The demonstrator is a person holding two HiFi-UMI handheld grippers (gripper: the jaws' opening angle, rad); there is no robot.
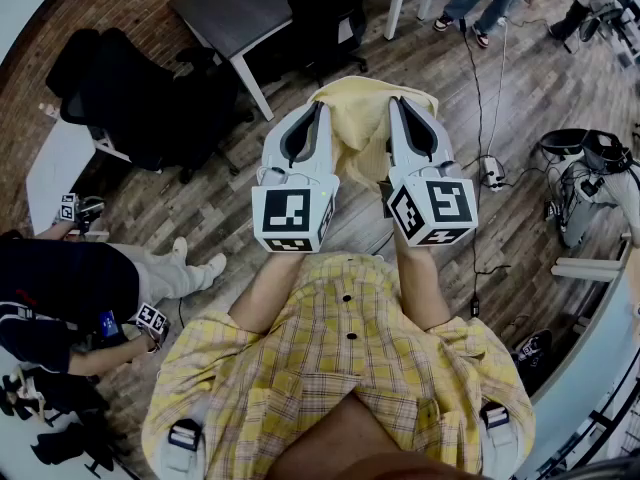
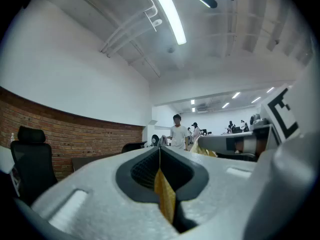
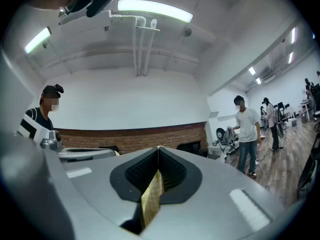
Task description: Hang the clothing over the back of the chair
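Mia: Where was the piece of clothing, the soft pale yellow cloth [image 1: 362, 118]?

Ben: It was up in the air in front of the person, above the brown wooden floor [image 1: 500, 148]. It was held between the 2 tools. It was not on any chair yet.

Mia: Were the jaws open?

Ben: No. The left gripper [image 1: 318, 110] had its jaws pressed together on a thin fold of the cloth. The right gripper [image 1: 398, 104] did the same with its own fold. Both pointed level, side by side.

Mia: Which way did the cloth run?

Ben: Its top edge, the long way, ran from left to right across the person's front, from 1 gripper to the other. The rest seemed to hang down from that edge.

Mia: How could the hanging be done well?

Ben: I think both grips should be tight, and the top edge wide and flat. A black office chair [image 1: 325, 13] stood ahead by the dark grey bench [image 1: 235, 8]. A second black chair [image 1: 140, 98] stood to the left. I could not tell which 1 was meant. The edge should go over the chair's back, in line with it, with cloth on both sides so it does not slide off. Only then should the jaws let go.
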